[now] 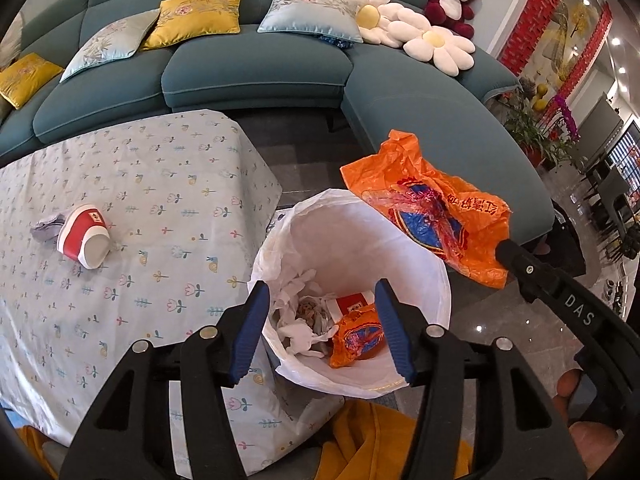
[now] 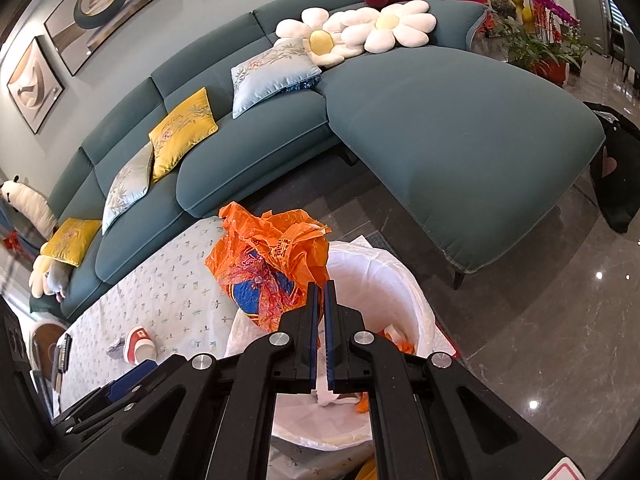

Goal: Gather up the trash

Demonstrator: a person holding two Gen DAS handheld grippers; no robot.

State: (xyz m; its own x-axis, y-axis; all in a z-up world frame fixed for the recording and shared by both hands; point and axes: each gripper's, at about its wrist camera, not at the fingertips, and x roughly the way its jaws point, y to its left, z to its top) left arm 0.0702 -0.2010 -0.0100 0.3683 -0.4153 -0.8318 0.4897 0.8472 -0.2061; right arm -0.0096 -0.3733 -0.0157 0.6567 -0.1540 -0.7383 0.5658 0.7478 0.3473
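Observation:
My left gripper (image 1: 322, 288) hovers open over a bin with a white liner (image 1: 360, 232), nothing between its blue pads. Inside the bin lie white tissues, a red and white box and a crumpled orange bag (image 1: 356, 340). My right gripper (image 2: 322, 285) is shut on a second orange plastic bag (image 2: 272, 264), which hangs over the bin's far rim (image 2: 372, 280). In the left wrist view that bag (image 1: 424, 208) spreads out to the right of the bin. A red and white carton (image 1: 82, 236) and a grey crumpled scrap (image 1: 46, 228) lie on the table.
The table with a flower-print cloth (image 1: 140, 168) stands left of the bin. A teal sofa (image 1: 256, 68) with cushions runs behind. A yellow cloth (image 1: 372, 440) lies on the floor below the bin. Glossy dark floor stretches to the right (image 2: 540, 340).

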